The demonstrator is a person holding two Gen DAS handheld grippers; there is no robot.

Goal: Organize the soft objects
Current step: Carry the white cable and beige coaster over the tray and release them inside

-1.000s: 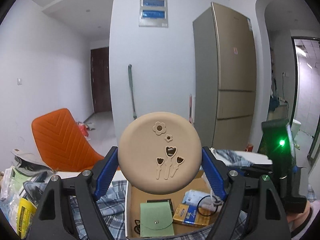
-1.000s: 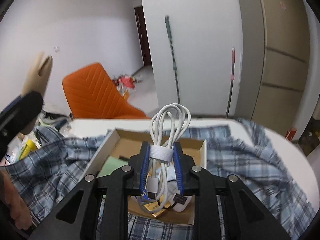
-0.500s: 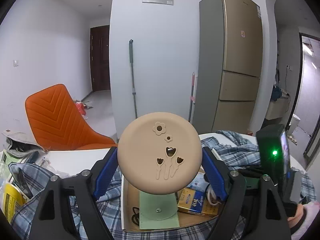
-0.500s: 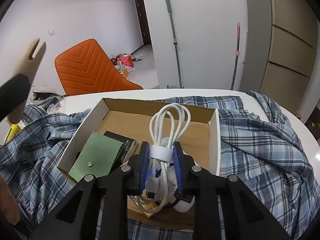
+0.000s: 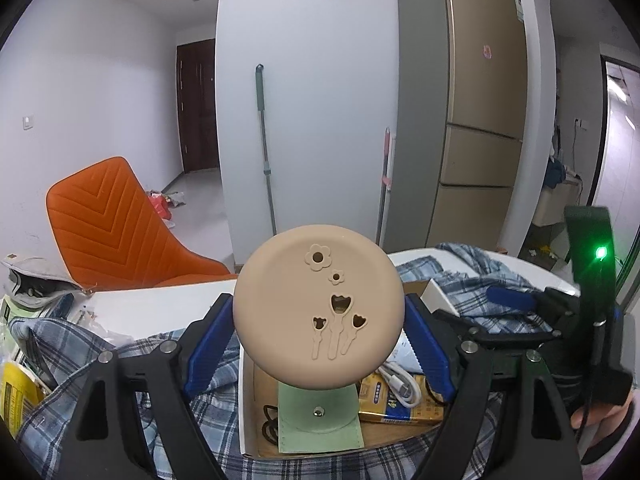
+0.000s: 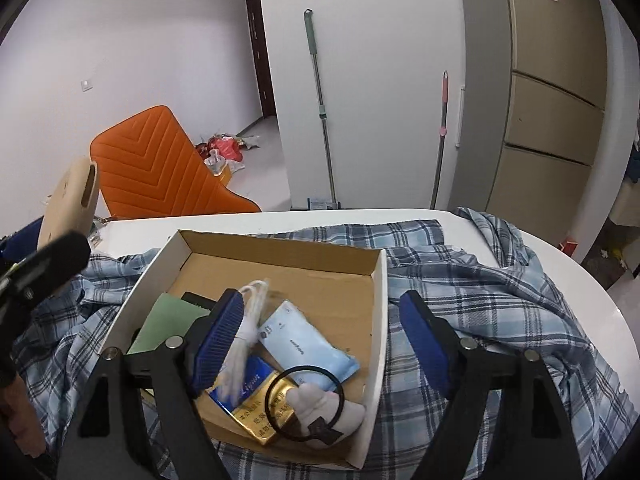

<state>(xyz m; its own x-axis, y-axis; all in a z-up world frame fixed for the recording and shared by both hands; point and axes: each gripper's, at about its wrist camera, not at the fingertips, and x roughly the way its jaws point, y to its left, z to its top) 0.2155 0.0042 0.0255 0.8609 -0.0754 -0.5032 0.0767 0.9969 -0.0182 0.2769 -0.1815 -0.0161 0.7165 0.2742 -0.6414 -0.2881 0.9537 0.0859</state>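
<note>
My left gripper [image 5: 318,334] is shut on a round beige silicone disc [image 5: 318,312] with flower cut-outs, held upright above the cardboard box [image 5: 246,404]. The disc also shows edge-on in the right wrist view [image 6: 74,200]. My right gripper [image 6: 320,340] is open over the cardboard box [image 6: 280,248]. A coiled white cable [image 6: 250,316] lies in the box beside the gripper's left finger, blurred. The box also holds a green pouch [image 6: 172,320], a light blue tissue pack [image 6: 304,344], a blue-and-gold pack [image 6: 252,404] and a black hair tie [image 6: 304,400].
The box sits on a blue plaid shirt [image 6: 480,292] spread over a white round table [image 6: 560,272]. An orange chair [image 6: 156,168] stands behind the table. Clutter [image 5: 24,360] lies at the table's left. A fridge [image 5: 472,120] and mops [image 6: 320,112] stand behind.
My right gripper has opened and let go of the white cable, which has dropped into the box. My left gripper still holds the disc and has tilted down a little.
</note>
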